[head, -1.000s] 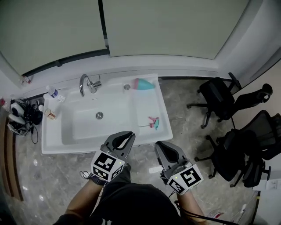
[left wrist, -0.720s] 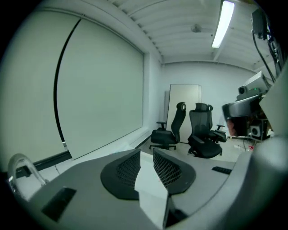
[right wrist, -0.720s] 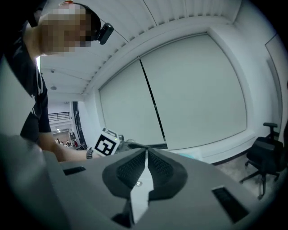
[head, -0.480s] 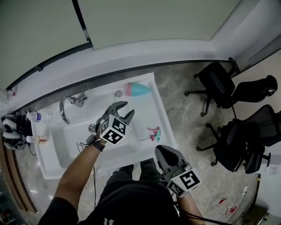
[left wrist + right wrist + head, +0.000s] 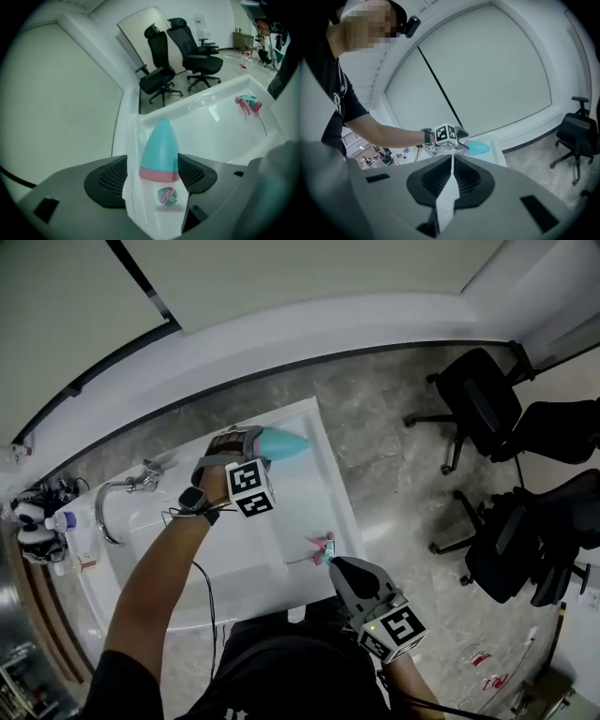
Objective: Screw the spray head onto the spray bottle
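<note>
The spray bottle (image 5: 284, 442), teal with a pink band and a white lower part, lies on its side at the far right corner of the white sink (image 5: 225, 563). My left gripper (image 5: 251, 439) reaches over the sink. Its jaws are opening and stand either side of the bottle (image 5: 159, 150) without pressing on it. The pink and teal spray head (image 5: 323, 549) with its thin tube lies on the sink's right ledge, also seen from the left gripper (image 5: 247, 103). My right gripper (image 5: 349, 570) hangs near my body, shut and empty (image 5: 452, 157). It looks towards the bottle (image 5: 477, 147).
A chrome faucet (image 5: 117, 498) stands at the sink's left end, with small bottles and clutter (image 5: 42, 526) beyond it. Black office chairs (image 5: 487, 404) stand on the marble floor to the right. A wall ledge runs behind the sink.
My left gripper went from in front of my body out across the sink to the bottle, and its jaws opened around it. The right gripper stayed low and shut.
</note>
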Demonstrator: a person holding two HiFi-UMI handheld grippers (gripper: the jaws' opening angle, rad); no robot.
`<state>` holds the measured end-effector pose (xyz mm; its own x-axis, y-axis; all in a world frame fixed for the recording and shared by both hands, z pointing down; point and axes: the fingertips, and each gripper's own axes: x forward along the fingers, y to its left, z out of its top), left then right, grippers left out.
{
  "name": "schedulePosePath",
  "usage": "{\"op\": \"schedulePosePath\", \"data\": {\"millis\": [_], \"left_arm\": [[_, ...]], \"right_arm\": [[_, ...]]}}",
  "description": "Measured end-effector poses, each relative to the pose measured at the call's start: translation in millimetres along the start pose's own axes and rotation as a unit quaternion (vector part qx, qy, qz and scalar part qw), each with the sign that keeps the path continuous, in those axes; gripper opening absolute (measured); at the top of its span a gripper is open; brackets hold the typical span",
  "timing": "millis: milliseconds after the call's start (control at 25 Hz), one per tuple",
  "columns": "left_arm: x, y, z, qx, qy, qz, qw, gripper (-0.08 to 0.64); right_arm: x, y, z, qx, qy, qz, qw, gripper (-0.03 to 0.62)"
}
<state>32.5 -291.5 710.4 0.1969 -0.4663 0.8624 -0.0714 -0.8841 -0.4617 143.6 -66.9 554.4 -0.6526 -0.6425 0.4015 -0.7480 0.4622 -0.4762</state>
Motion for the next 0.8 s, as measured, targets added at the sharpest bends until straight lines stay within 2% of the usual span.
{"op": "schedulePosePath", "data": {"millis": [240, 440, 560, 680, 800], "left_arm": [[37.8, -9.9, -3.2, 0.029, 0.034, -0.052, 0.9977, 0.354], [58.5, -17.6, -9.0, 0.021, 0.058, -0.068, 0.9958, 0.384], [64.0, -19.8, -12.9, 0.025, 0.070, -0.056, 0.9957, 0.396], [69.4, -16.7, -13.3, 0.032, 0.081, -0.033, 0.9957, 0.397], [69.9, -19.1, -14.5, 0.032, 0.097, -0.035, 0.9941, 0.397]], "right_arm": [[18.5, -33.1, -43.9, 0.038, 0.077, -0.003, 0.996, 0.002], [27.3, -51.9, -86.4, 0.048, 0.138, -0.027, 0.989, 0.002], [32.1, -63.6, -110.8, 0.047, 0.177, -0.050, 0.982, 0.003], [41.0, -73.1, -132.9, 0.040, 0.213, -0.063, 0.974, 0.057], [47.4, -76.4, -152.7, 0.030, 0.249, -0.076, 0.965, 0.089]]}}
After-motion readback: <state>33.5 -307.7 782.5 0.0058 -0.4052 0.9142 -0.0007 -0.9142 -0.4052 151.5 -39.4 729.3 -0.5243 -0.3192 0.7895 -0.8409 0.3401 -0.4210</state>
